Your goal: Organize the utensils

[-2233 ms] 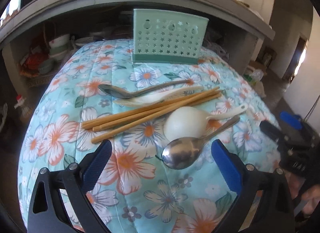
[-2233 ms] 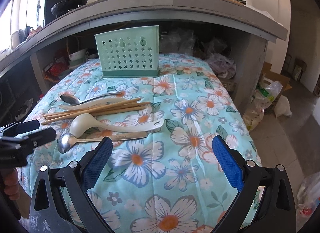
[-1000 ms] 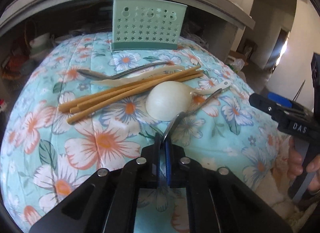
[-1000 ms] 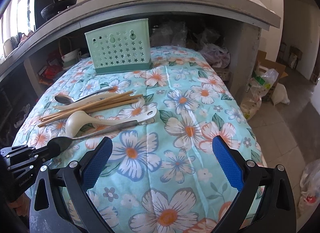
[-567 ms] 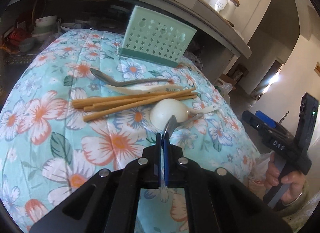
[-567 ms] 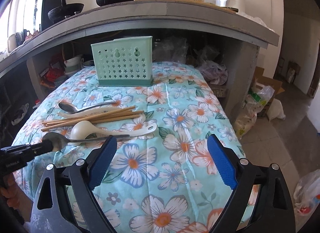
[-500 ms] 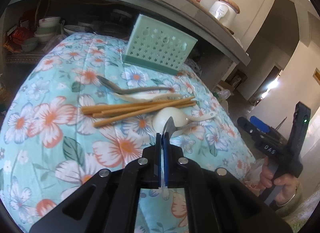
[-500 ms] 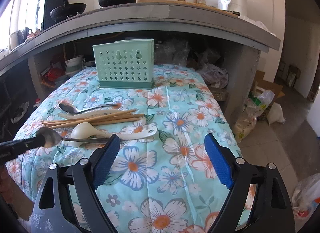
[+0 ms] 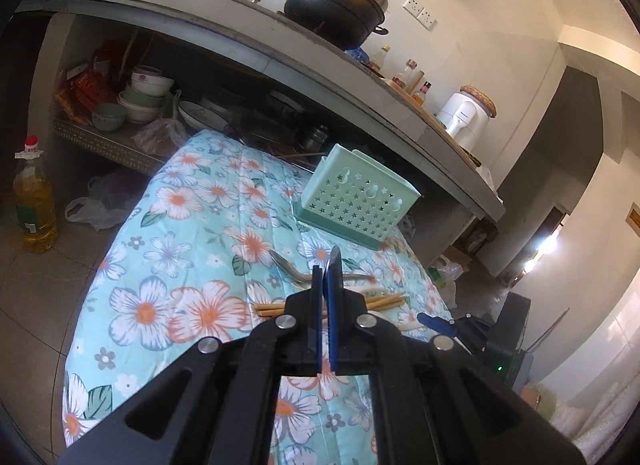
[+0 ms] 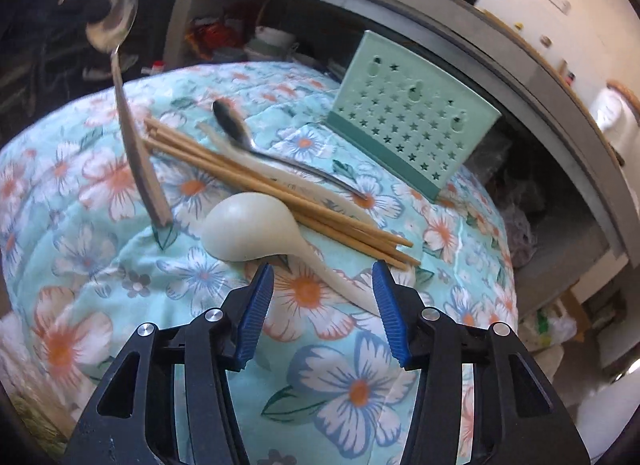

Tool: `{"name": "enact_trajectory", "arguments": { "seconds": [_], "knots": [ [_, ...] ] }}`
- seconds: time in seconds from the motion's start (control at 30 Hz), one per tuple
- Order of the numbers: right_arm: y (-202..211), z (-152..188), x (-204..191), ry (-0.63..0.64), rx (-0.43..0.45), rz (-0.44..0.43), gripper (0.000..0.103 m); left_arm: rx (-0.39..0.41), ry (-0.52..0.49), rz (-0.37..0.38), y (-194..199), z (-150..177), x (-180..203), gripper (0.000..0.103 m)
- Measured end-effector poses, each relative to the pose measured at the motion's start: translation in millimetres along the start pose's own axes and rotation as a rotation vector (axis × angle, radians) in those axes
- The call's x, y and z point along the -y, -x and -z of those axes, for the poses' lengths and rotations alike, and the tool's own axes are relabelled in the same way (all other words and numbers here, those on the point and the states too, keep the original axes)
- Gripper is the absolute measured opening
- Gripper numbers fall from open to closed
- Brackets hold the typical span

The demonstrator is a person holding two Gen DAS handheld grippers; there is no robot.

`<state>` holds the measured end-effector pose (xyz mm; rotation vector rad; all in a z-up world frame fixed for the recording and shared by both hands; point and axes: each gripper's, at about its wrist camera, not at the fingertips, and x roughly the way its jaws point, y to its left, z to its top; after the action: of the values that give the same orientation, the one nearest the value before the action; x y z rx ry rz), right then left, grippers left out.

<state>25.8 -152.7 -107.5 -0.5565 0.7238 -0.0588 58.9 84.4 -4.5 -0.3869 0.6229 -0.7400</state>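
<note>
Left gripper [image 9: 329,285] clamping shiny steel spoon [image 10: 120,77] by bowl, handle hanging above floral cloth [image 10: 80,233]. Right gripper [image 10: 322,285] jaws standing wide, straddling white plastic ladle [image 10: 256,229] handle. Mint perforated holder [image 10: 408,133] standing behind.

A right gripper [image 10: 322,285] with blue-padded jaws spread apart hovers over the handle of a white ladle [image 10: 256,231] lying on a floral tablecloth [image 10: 80,249]. Just behind the ladle lie wooden chopsticks [image 10: 276,189], a pale spoon [image 10: 296,185] and a steel spoon [image 10: 256,145], with a mint-green utensil holder [image 10: 412,137] standing farther back. To the ladle's left, a large metal spoon [image 10: 128,113] hangs bowl-up above the cloth.
</note>
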Motion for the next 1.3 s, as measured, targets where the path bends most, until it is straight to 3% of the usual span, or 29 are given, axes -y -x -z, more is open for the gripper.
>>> {"name": "enact_trajectory", "arguments": {
  "seconds": [0.2, 0.37, 0.5, 0.7, 0.83, 1.0, 1.3],
  "knots": [
    [-7, -4, -18, 0.163, 0.014, 0.036, 0.045, 0.012, 0.044, -0.016, 1, -1, -20, 0.001],
    [-8, -8, -32, 0.244, 0.046, 0.069, 0.029, 0.023, 0.073, -0.027, 1, -3, -31, 0.001],
    [-6, -9, -42, 0.304, 0.09, 0.15, 0.007, 0.036, 0.077, -0.048, 5, -6, -34, 0.001],
    [10, -9, -29, 0.262, 0.13, 0.179, 0.003, 0.057, 0.067, -0.065, 13, -12, -29, 0.001],
    [28, -12, -2, 0.124, 0.142, 0.133, 0.003, 0.073, 0.065, -0.066, 15, -18, -24, 0.001],
    [50, -15, 53, -0.166, 0.181, 0.057, 0.003, 0.096, 0.063, -0.067, 12, -34, -14, 0.001],
    [88, -10, 149, -0.631, 0.371, -0.097, 0.003, 0.23, -0.08, -0.077, -9, -120, 41, 0.001]
  ]
}}
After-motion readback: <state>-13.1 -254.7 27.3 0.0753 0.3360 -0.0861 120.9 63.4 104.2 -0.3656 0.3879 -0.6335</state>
